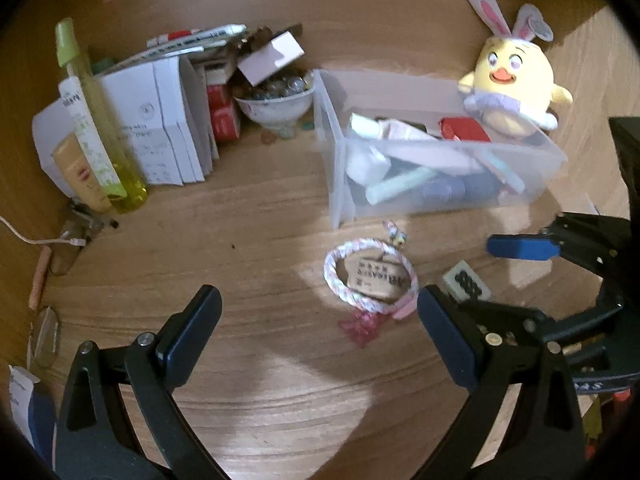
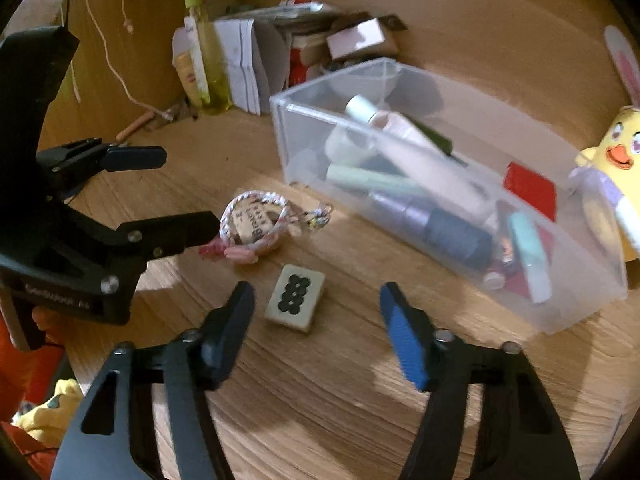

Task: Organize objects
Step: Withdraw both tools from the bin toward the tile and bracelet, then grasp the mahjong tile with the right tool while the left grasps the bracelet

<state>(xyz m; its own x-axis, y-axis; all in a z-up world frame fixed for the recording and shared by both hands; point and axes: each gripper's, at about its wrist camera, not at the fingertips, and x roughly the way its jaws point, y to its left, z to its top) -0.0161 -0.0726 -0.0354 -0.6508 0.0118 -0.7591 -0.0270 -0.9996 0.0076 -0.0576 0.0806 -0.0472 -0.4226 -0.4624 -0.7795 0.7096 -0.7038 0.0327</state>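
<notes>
A white mahjong tile point(image 2: 295, 299) with black dots lies flat on the wooden surface between the fingertips of my right gripper point(image 2: 316, 288). The jaws stand open and neither pad touches the tile. Just beyond it lies a braided pink-and-white bracelet point(image 2: 256, 222) with a paper tag. My left gripper point(image 1: 318, 304) is open and empty, with the bracelet point(image 1: 334, 274) just past its right fingertip and the tile point(image 1: 466, 282) further right. In the right wrist view the left gripper point(image 2: 191, 189) comes in from the left, its lower finger tip beside the bracelet. The right gripper's blue pad point(image 1: 520, 247) shows in the left wrist view.
A clear plastic box point(image 2: 288, 140) with tubes, bottles and a red item stands behind the bracelet. A yellow plush chick point(image 1: 516, 76) with bunny ears leans at its far right end. Bottles point(image 1: 100, 152), white booklets point(image 1: 160, 128) and a bowl of marbles point(image 1: 276, 108) crowd the back left corner.
</notes>
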